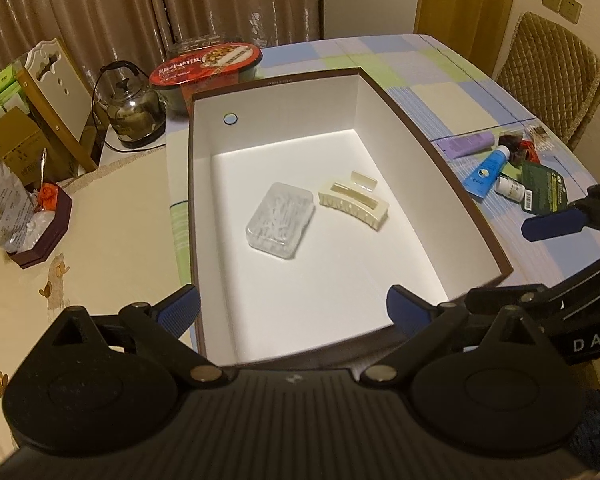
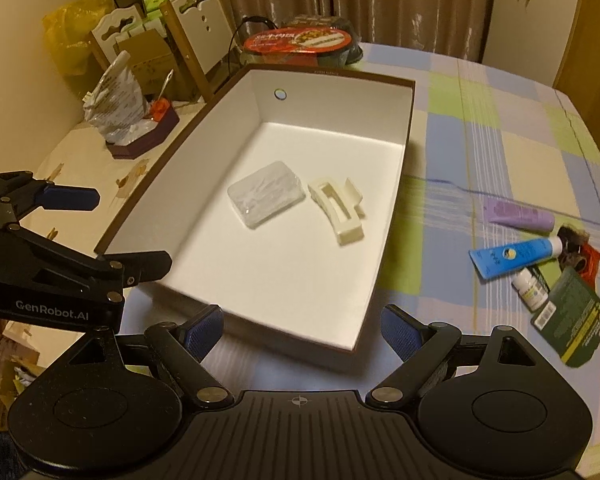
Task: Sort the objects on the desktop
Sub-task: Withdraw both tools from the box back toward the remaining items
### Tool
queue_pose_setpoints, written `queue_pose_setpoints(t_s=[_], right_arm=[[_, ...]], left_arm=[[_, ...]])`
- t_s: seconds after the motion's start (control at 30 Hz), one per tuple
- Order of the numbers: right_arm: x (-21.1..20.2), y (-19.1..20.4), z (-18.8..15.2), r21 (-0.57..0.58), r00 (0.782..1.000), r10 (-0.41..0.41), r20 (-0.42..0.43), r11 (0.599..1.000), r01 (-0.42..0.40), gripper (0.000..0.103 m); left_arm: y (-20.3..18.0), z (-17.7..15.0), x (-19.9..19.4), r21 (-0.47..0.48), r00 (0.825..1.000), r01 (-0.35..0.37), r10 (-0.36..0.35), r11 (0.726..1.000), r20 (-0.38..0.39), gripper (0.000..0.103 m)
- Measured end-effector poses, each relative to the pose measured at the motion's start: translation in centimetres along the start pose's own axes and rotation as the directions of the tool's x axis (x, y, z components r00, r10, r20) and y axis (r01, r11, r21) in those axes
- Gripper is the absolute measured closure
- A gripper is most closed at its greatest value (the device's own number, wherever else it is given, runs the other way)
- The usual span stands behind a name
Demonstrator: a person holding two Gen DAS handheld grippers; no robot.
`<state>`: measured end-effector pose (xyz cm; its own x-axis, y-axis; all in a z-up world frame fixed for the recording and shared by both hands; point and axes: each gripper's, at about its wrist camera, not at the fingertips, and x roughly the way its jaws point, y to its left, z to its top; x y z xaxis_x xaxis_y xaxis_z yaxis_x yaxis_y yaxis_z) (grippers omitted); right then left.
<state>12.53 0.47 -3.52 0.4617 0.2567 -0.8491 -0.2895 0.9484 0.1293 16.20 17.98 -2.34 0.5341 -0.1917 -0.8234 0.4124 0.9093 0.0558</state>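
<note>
Here: "GenRobot.AI" printed on left gripper point(image 2: 134, 232), jaws spread, empty. White box point(image 2: 404, 128), brown-edged: clear case point(image 2: 266, 198) beside cream hair claw point(image 2: 338, 210), just apart. Right gripper point(image 2: 300, 326) spread wide, empty, above box's near rim. Right on checked cloth point(image 2: 500, 120): purple tube point(image 2: 518, 213), blue tube point(image 2: 514, 256), small white bottle point(image 2: 532, 290), dark green packet point(image 2: 572, 316); print unreadable.

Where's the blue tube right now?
On the checked tablecloth right of the box, both views: blue tube lies between the purple tube and the small white bottle.
</note>
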Motion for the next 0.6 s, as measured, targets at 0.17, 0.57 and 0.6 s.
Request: queue_pose_setpoints(t_s=[0.17, 0.57, 0.6], right_arm=[[-0.3, -0.4, -0.8, -0.009, 1.0, 0.016, -0.01, 1.0, -0.016, 0.015], [-1.1, -2.0, -1.5, -0.071, 0.998, 0.055, -0.017, 0.996, -0.056, 0.015], [-1.1, -2.2, -1.5, -0.077, 0.998, 0.059, -0.018, 0.995, -0.06, 0.015]], left_arm=[[-0.8, -0.7, -0.6, -0.007, 1.0, 0.002, -0.002, 1.0, -0.004, 0.005], [-3.4, -1.8, -1.0, -0.063, 0.999, -0.033, 0.031, 0.997, -0.033, 0.004], [-3.6, -1.8, -1.0, -0.069, 0.999, -0.038, 0.036, 0.997, -0.034, 0.004]])
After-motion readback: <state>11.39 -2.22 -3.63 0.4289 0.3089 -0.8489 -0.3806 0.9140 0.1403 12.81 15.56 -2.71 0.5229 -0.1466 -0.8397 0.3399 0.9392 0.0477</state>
